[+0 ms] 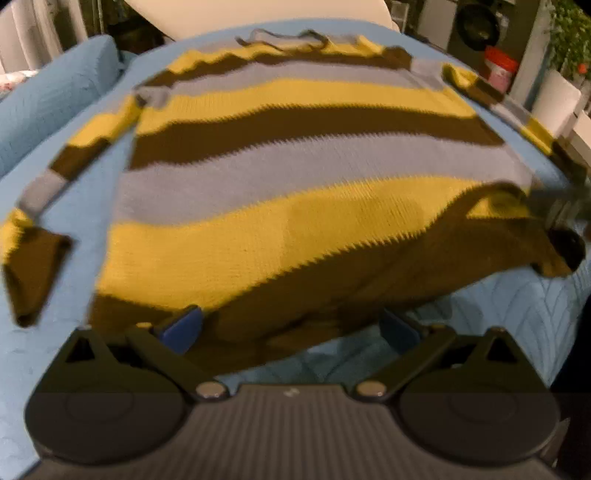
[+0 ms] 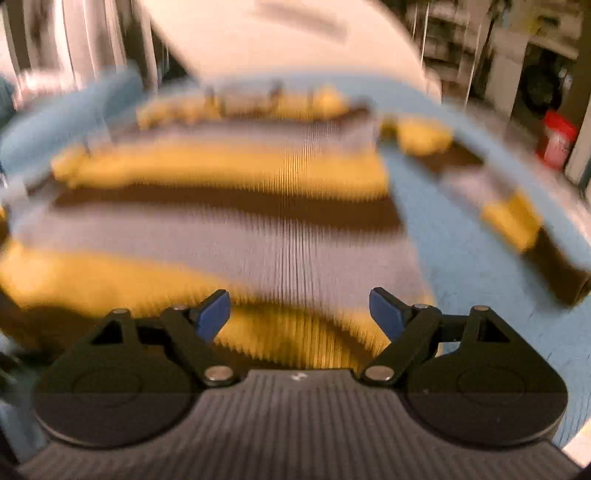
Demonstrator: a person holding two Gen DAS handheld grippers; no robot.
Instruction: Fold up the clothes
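A knit sweater (image 1: 295, 162) striped yellow, brown and grey lies spread on a light blue bed cover (image 1: 55, 350), sleeves out to both sides. My left gripper (image 1: 291, 328) is open, its blue pads (image 1: 183, 328) either side of the brown bottom hem, which drapes between them. The hem's right corner (image 1: 517, 221) is lifted and folded up. In the blurred right wrist view the sweater (image 2: 229, 229) fills the middle. My right gripper (image 2: 299, 314) is open just over the yellow and brown hem, its fingers (image 2: 384, 314) holding nothing.
A blue pillow (image 1: 48, 96) lies at the far left of the bed. A pale headboard (image 1: 258, 14) stands behind. A red-lidded container (image 1: 498, 70) and shelves stand at the back right. Bare cover (image 2: 461, 266) lies between body and right sleeve (image 2: 517, 218).
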